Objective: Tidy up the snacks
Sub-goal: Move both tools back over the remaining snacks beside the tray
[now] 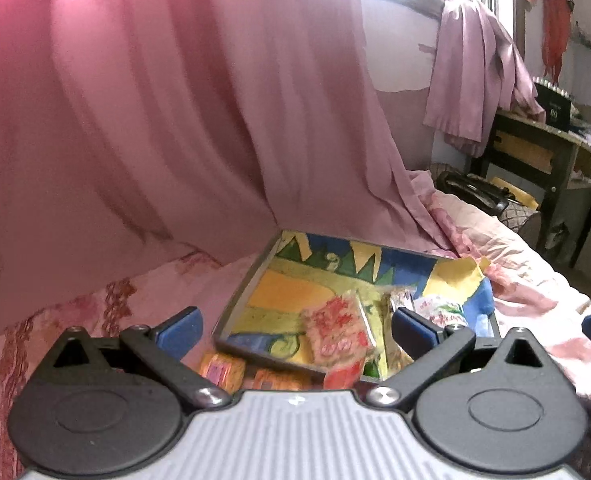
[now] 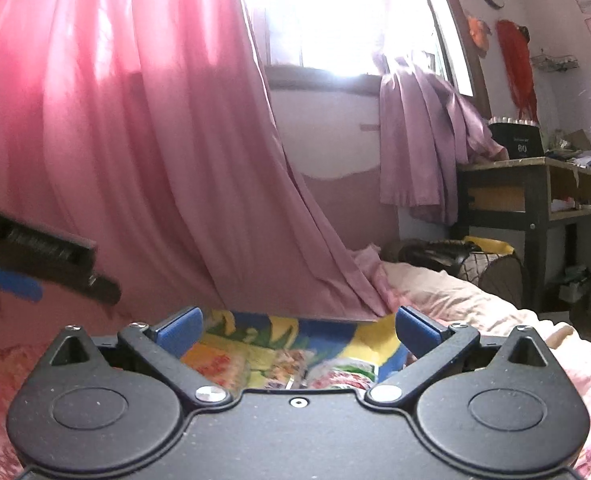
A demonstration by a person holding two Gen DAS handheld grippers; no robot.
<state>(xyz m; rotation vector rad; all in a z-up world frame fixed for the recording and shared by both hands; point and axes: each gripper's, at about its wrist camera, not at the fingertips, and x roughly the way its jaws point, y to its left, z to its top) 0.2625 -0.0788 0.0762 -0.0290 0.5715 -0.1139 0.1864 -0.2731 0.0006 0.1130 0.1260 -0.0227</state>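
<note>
A tray (image 1: 251,280) with a bright yellow, blue and green picture lies on the pink bed. Inside it are a red-and-pink snack packet (image 1: 337,330) and a white-and-green packet (image 1: 439,306). Two orange packets (image 1: 221,370) lie on the sheet just outside the tray's near rim. My left gripper (image 1: 295,330) hovers above the tray's near edge, open and holding nothing. My right gripper (image 2: 297,330) is also open and bare, above the same tray (image 2: 335,326), with a green-and-white packet (image 2: 347,374) below it. The left gripper's blue finger (image 2: 15,282) shows at the right wrist view's left edge.
A pink curtain (image 1: 155,120) hangs right behind the tray and drapes onto the bed. A dark wooden desk (image 2: 535,192) with clutter stands at the right, with a black bag (image 2: 435,256) on the floor beside the bed. A wrinkled floral sheet (image 1: 535,300) covers the mattress.
</note>
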